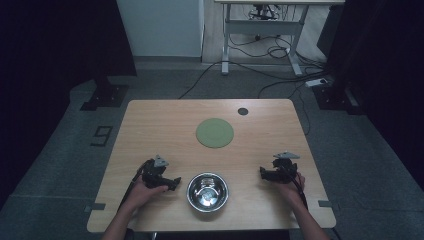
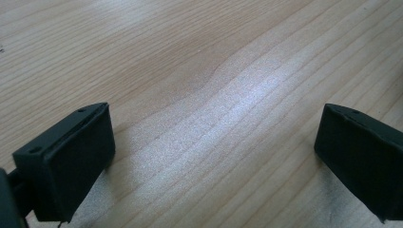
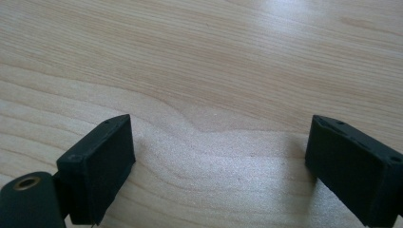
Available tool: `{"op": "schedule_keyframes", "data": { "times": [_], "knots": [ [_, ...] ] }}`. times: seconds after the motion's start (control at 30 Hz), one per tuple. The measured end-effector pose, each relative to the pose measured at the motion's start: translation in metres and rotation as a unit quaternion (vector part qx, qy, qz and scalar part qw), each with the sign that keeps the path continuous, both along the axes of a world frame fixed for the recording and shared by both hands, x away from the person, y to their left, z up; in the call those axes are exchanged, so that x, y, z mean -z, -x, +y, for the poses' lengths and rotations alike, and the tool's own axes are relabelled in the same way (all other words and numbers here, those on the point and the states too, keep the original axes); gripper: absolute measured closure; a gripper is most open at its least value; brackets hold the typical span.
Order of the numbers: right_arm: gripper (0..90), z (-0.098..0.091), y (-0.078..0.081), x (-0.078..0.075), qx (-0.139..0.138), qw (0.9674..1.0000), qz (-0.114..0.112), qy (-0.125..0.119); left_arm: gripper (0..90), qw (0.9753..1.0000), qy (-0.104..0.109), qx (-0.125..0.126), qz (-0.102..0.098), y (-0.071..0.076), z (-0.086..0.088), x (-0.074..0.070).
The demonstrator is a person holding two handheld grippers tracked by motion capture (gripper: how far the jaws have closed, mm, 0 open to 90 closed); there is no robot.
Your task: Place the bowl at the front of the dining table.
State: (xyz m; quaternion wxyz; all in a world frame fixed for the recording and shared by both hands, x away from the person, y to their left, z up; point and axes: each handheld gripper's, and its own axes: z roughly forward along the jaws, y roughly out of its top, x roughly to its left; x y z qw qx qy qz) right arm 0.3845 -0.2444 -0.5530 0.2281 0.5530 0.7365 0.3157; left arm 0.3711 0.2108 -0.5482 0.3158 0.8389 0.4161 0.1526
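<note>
high view looks down and forward over the whole table (image 1: 150, 120); both gripper views sit close above its near-edge wood grain.

Table (image 1: 150, 125) layout seen from above.
A bowl (image 1: 207, 192) sits at the near edge, between the left gripper (image 1: 172, 182) and right gripper (image 1: 263, 173); a mat (image 1: 215, 132) lies behind it.

Left gripper (image 1: 172, 183): held low near the table's front edge, left side, jaws wide apart with bare wood between them.
Right gripper (image 1: 263, 172): near the front right corner, jaws also wide apart.
Forearms: both enter from the front edge.
</note>
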Motion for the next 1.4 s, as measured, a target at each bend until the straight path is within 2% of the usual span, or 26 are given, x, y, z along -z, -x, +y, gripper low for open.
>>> {"op": "schedule_keyframes", "data": {
  "times": [0.33, 0.77, 0.9, 1.03, 1.4],
  "knots": [
    [11.2, 0.002, 0.000, -0.003, 0.005, 0.9999, 0.015, 0.004, 0.0, 1.0000, 0.000, -0.001, 0.000, 0.000, 0.000, 0.000],
    [13.7, 0.000, 0.000, -0.005, 0.004, 0.9998, 0.020, 0.002, 0.0, 1.0000, 0.000, 0.000, 0.000, -0.001, -0.002, 0.000],
    [13.9, 0.001, -0.001, -0.008, 0.001, 0.9996, 0.026, -0.007, 0.0, 1.0000, 0.000, 0.001, 0.000, -0.001, -0.002, 0.000],
    [13.9, 0.004, -0.002, -0.013, -0.004, 0.9997, 0.021, -0.010, 0.0, 1.0000, 0.000, 0.001, 0.000, 0.001, -0.002, 0.000],
    [15.0, -0.001, 0.003, -0.028, -0.007, 0.9989, 0.001, -0.047, 0.0, 1.0000, 0.000, 0.003, 0.000, 0.001, -0.002, 0.000]
  ]
}}
